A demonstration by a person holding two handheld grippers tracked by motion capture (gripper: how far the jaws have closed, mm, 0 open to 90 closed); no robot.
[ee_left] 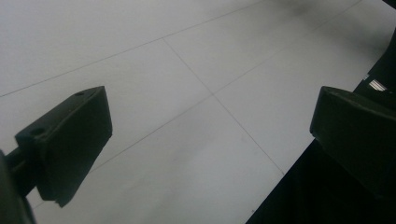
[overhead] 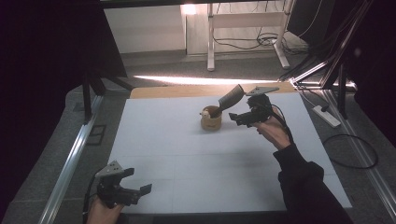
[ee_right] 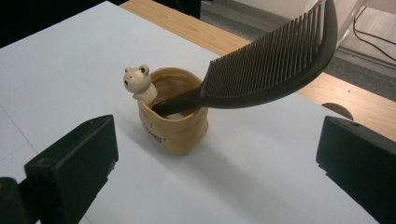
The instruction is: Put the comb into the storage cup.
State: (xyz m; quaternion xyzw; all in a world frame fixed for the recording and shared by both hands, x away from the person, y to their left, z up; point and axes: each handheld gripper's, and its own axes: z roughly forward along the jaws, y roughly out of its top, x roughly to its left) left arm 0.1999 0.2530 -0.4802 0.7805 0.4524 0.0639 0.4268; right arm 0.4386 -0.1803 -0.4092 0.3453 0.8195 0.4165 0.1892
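Right claw (ee_right: 217, 154) gapes wide beside the comb (ee_right: 275, 60), whose handle end is hidden inside the cup (ee_right: 175, 126)

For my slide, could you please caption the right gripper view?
Black comb leaning handle-down in a tan cup with a bear figure, framed by the open right gripper.

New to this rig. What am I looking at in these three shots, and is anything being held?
No robot arm: a person holds hand-held tongs in each hand. The high view looks down on the white table; the other two come from cameras riding on each pair of tongs. The left tongs hover open at the table's near edge. The right tongs are open beside a tan cup with a small bear figure on its rim. A black comb leans handle-down in the cup. Nothing is held.
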